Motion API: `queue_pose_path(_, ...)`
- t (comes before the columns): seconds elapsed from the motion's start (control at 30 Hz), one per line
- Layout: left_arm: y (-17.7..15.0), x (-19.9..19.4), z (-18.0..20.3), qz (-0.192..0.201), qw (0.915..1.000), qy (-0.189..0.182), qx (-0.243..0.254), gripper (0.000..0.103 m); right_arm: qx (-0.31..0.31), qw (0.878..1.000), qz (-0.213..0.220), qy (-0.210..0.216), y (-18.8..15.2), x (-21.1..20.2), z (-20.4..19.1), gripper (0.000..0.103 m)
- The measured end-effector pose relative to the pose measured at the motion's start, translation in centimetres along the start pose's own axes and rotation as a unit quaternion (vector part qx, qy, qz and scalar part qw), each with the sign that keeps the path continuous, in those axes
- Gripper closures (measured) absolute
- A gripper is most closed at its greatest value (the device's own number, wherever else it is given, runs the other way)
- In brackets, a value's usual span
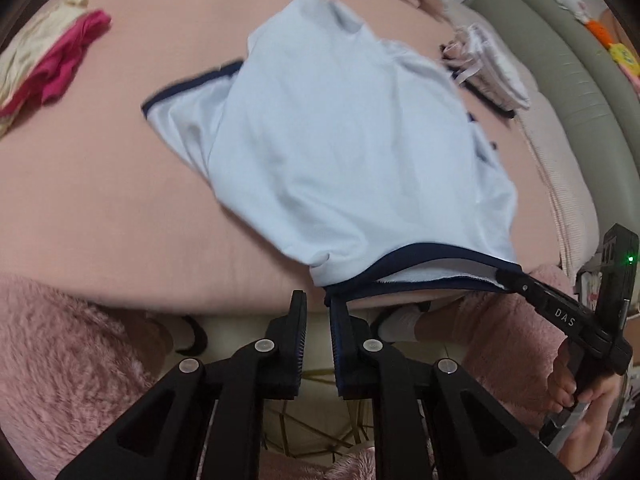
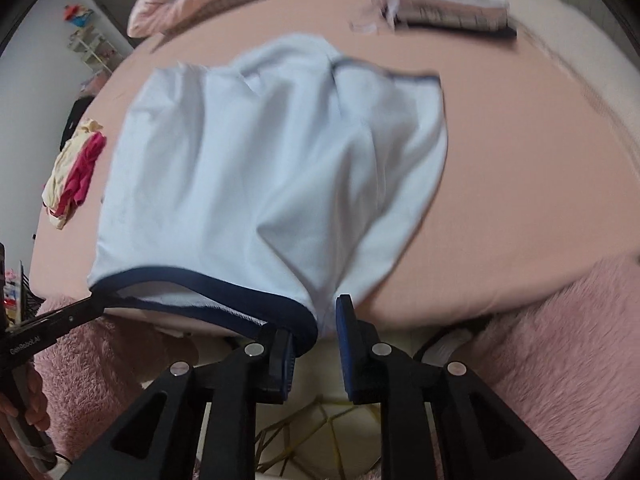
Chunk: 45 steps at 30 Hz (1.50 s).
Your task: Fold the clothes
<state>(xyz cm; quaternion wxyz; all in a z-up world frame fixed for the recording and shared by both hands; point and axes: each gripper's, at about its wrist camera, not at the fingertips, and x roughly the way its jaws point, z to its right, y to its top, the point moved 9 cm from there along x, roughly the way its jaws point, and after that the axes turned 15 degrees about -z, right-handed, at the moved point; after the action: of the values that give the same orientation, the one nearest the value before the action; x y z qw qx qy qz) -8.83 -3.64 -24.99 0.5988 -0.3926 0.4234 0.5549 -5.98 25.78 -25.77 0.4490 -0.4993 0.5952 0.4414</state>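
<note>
A: Where's the light-blue top point(image 2: 264, 168)?

B: Spread on the bed point(image 1: 100, 208). Left tongs point(image 1: 318, 312) and right tongs point(image 2: 316, 320) stand slightly parted at its navy trim, clamping nothing.

A: Progress?

B: One folded pile point(image 2: 444, 4); more remain.

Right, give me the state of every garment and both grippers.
Pale blue navy-trimmed cotton shirt: laid on the pink bed, wrinkled, hem lifted at the edge.
Magenta and cream clothes pile: crumpled, unfolded.
White striped clothes stack: folded.
Left gripper: jaws slightly apart, hem at one finger.
Right gripper: open, hem draped on one finger.
</note>
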Motion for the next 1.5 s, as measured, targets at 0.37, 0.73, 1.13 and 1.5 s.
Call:
queue_pose_path(0.37,1.2,0.3,-0.8,0.039,0.9931,-0.09,-0.064,0.081,0.007,0.995,0.072,0.07,-0.7,-5.4,-0.3,0.081)
queue_pose_path(0.73,5.5,0.7,-1.4,0.06,0.9896,-0.095,-0.09,0.074,0.059,0.995,0.05,0.064,4.6,-1.8,0.6,0.058)
queue_pose_path(1.13,1.9,3.5,-2.5,0.032,0.984,-0.12,-0.128,0.074,0.074,0.996,0.002,-0.043,0.8,2.9,4.4,0.058)
queue_pose_path(1.5,2.4,3.4,-4.1,0.046,0.9774,-0.134,-0.157,0.071,0.087,0.996,-0.001,0.035,2.0,4.3,4.6,0.058)
